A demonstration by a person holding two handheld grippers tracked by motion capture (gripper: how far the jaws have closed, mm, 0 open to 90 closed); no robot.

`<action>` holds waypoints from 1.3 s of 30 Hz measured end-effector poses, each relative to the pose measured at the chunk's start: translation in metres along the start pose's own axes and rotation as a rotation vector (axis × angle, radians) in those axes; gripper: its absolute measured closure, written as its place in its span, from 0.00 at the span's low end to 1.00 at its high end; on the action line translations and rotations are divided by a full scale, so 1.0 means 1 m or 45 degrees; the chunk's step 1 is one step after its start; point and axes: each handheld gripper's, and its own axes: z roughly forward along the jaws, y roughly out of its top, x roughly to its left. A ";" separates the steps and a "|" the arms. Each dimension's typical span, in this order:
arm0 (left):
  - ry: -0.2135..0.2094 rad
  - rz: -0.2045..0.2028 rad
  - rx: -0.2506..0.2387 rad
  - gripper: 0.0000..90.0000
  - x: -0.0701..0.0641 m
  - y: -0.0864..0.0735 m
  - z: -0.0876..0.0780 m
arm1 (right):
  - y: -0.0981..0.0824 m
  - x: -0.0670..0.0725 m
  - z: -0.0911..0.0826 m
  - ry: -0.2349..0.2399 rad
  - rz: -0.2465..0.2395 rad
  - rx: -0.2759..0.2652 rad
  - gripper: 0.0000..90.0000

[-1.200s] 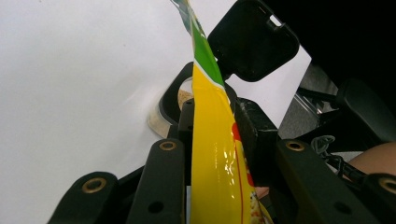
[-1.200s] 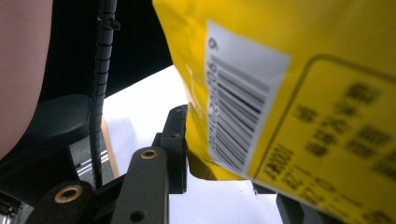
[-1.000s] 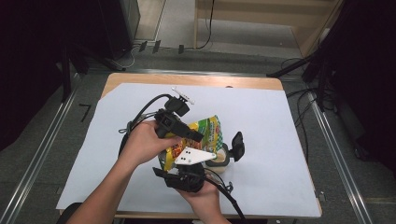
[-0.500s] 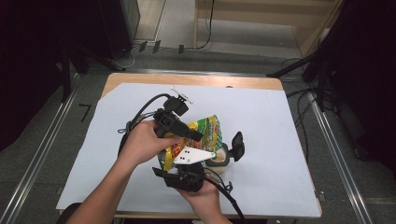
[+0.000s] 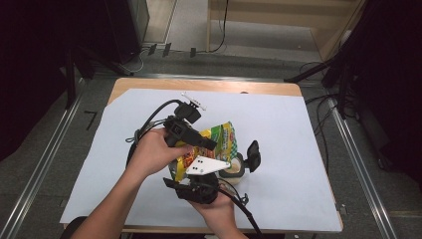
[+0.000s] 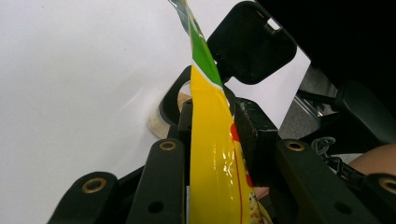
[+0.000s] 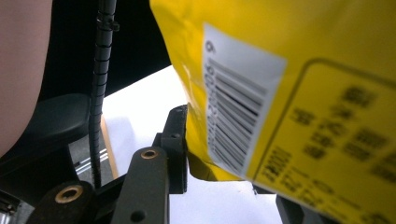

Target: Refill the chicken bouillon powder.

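Observation:
A yellow and green snack bag [image 5: 221,135] is held up over the white sheet between both grippers. My left gripper [image 5: 205,144] comes in from the left and is shut on the bag's edge [image 6: 210,140], with both fingers [image 6: 186,119] pressed against the foil. My right gripper [image 5: 201,172] reaches up from below under its white plate, and its left finger [image 7: 177,140] presses on the bag's lower corner [image 7: 289,93] by the barcode. The other finger is hidden behind the bag. Beside the bag stands a small round pot [image 5: 233,170] with its black hinged lid [image 5: 254,155] open.
A white sheet [image 5: 298,149] covers the wooden table [image 5: 209,85]. Black cables [image 5: 149,124] trail from the grippers on the left and toward the front edge. Metal rails run along both sides of the table, and dark stands stand at the right.

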 end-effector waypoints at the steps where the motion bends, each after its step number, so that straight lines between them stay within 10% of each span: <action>1: 0.003 0.003 0.000 0.81 0.000 0.000 0.000 | 0.000 0.000 0.000 0.001 -0.006 -0.005 0.73; 39: -0.018 -0.018 -0.011 0.82 0.002 0.002 0.004 | 0.001 -0.002 -0.001 0.013 0.049 0.001 0.73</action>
